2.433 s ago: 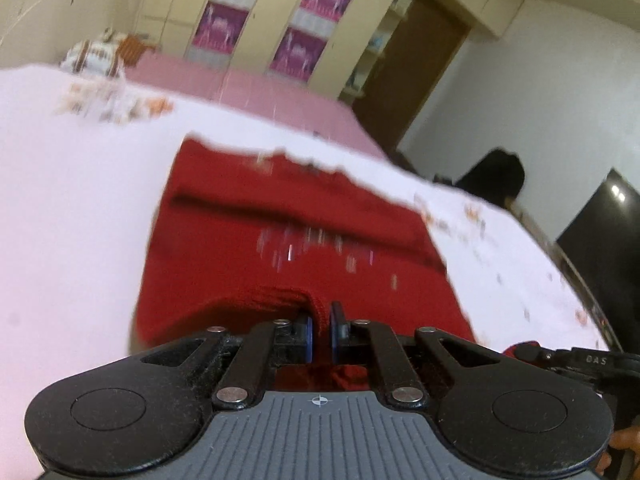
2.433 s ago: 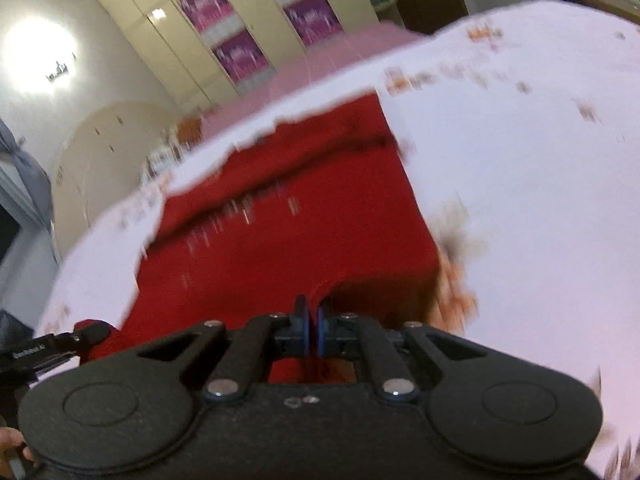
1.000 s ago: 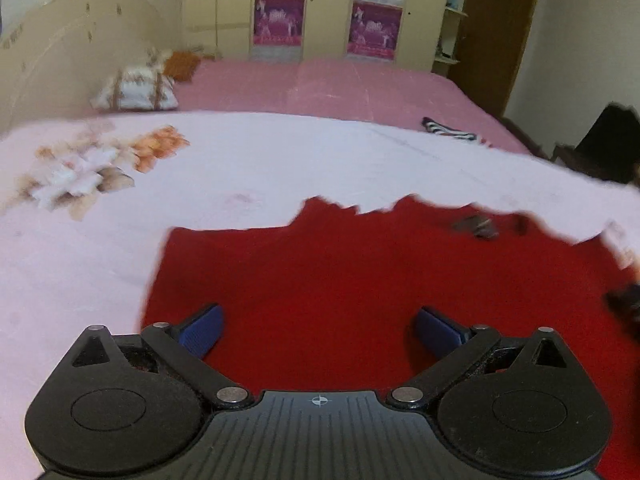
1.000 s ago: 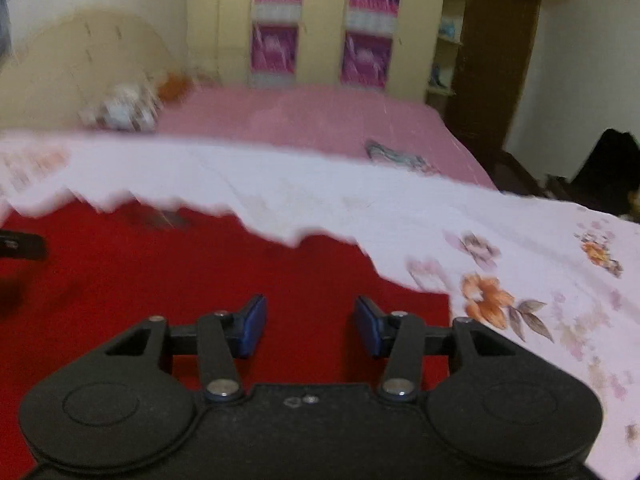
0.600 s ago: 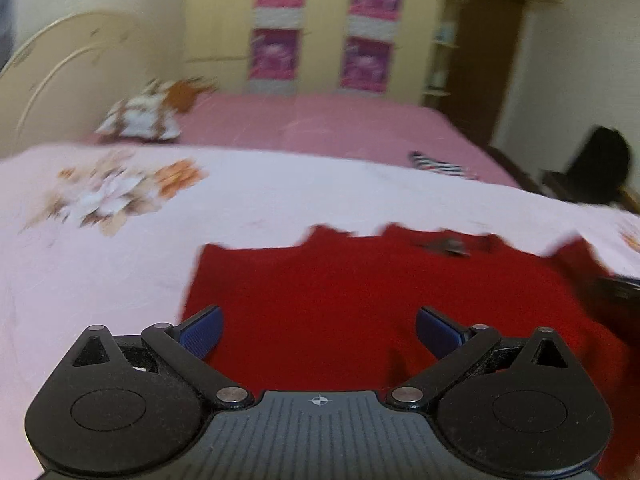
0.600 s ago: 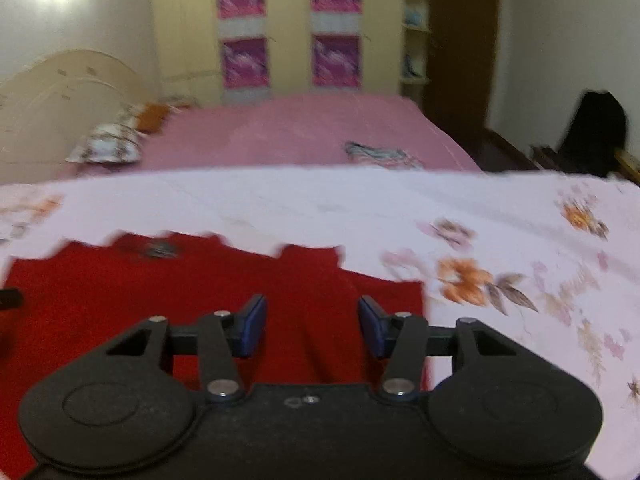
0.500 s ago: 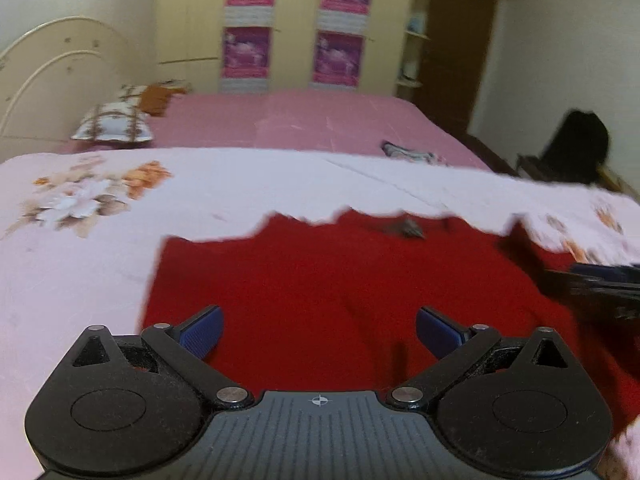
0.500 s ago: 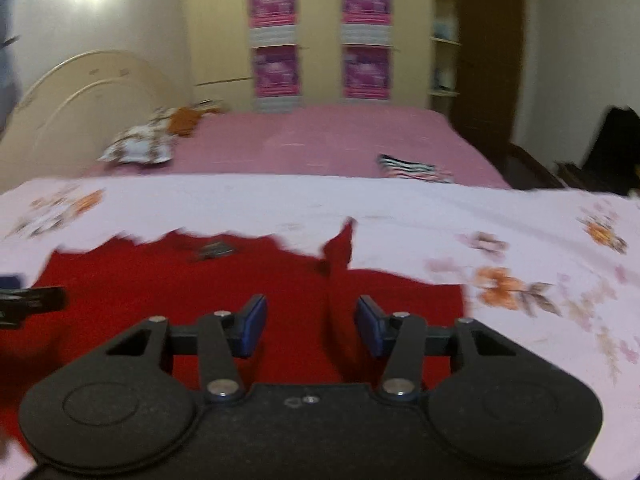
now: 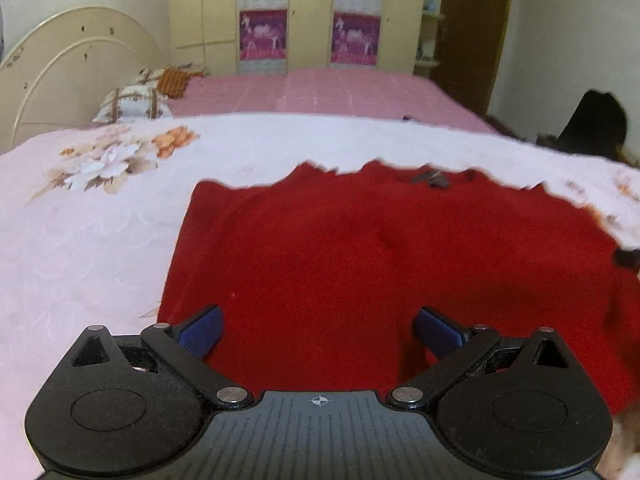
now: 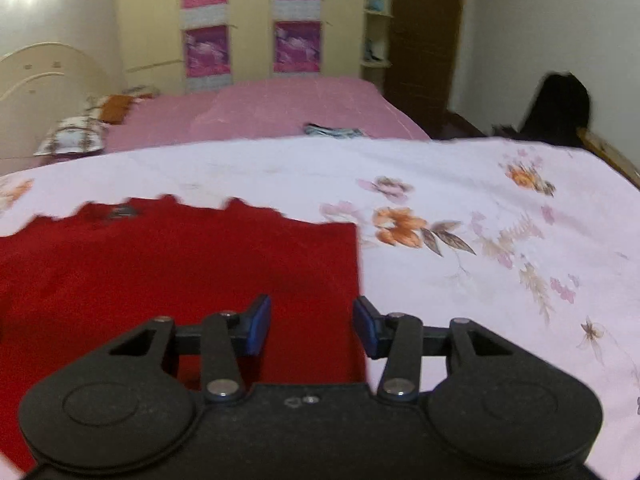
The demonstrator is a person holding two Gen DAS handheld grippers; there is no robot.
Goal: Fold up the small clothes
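**Red garment flat on the bed, both hand-held grippers above it and empty**

Red garment (image 9: 384, 264) lies spread flat on the pale floral bedsheet (image 9: 92, 240), and I hold both tools over its near edge. Through my left wrist view, my left hand-held gripper (image 9: 318, 330) hangs over the near left part of the cloth. Its blue pads (image 9: 200, 330) are spread wide, with nothing between them but the red fabric lying below. The left pad sits just inside the garment's left edge, where red meets the sheet. The cloth runs away from me toward a ragged-looking far edge, where a small dark mark (image 9: 430, 178) sits near the neckline. At the far right of this view a dark tip (image 9: 626, 258) pokes in over the garment's right side; I cannot tell for certain what it is.

Through my right wrist view, my right hand-held gripper (image 10: 312, 326) hangs over the garment's (image 10: 180, 264) near right corner. Its pads (image 10: 258, 326) stand partly apart, a narrower gap than on the left, and they clamp nothing. The cloth's straight right edge runs down between the two pads, so the left pad is over red fabric and the right pad is over the bedsheet (image 10: 460, 280) with its orange flowers.

Beyond the sheet lies a pink bedspread (image 10: 280, 108) with a pillow (image 9: 132, 104) by the headboard.
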